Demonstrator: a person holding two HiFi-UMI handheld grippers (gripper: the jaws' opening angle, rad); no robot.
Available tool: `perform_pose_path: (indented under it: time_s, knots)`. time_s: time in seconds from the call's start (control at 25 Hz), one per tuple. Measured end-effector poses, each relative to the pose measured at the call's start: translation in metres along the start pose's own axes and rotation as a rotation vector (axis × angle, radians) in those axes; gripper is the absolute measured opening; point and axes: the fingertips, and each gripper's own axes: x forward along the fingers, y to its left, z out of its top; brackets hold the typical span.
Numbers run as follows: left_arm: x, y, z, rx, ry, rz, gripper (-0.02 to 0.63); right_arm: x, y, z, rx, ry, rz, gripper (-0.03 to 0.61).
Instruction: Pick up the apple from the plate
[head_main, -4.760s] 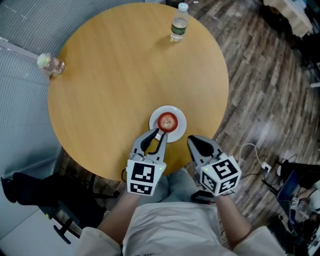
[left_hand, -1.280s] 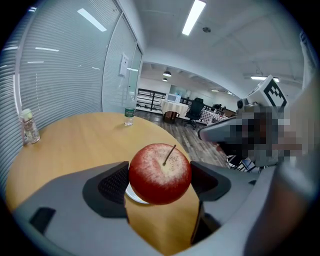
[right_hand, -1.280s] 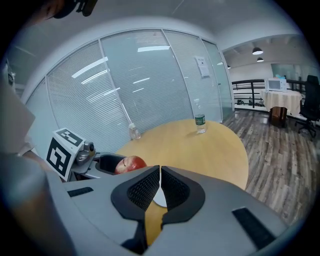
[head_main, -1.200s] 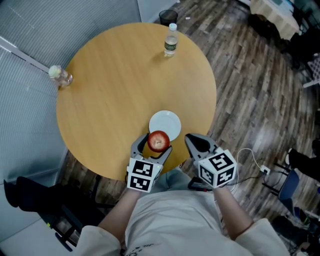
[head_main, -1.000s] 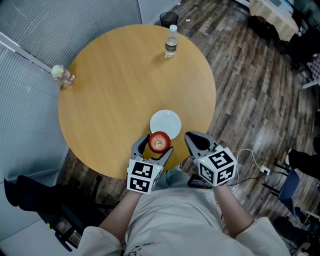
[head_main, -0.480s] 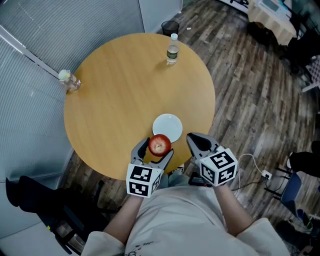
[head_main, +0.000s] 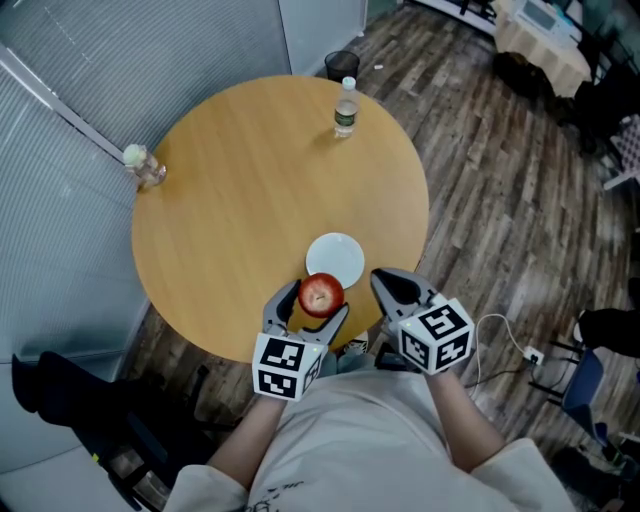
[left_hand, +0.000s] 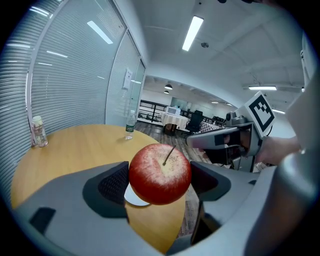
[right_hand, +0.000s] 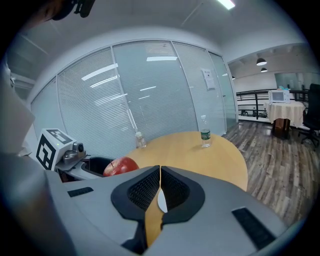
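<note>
Head cam overhead, 2 low cams, table (head_main: 250, 180) shared

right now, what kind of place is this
Most likely an open-plan office or meeting area: glass partition walls with blinds, ceiling strip lights, and a round wooden table with an office chair beyond it.

Smooth matt wooden table (head_main: 230, 200), glossy red apple (head_main: 321, 295), smooth white plate (head_main: 340, 255), grained wood-plank floor (head_main: 500, 180)
</note>
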Motion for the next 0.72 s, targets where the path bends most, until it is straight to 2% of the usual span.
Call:
perform_pose_path:
  time_s: [0.72]
  knots:
    - [-0.009, 0.005, 0.014, 0.013, -0.027, -0.002, 0.387, -0.003, 0.014, -0.001, -0.019, 0.013, 0.021, 0.031]
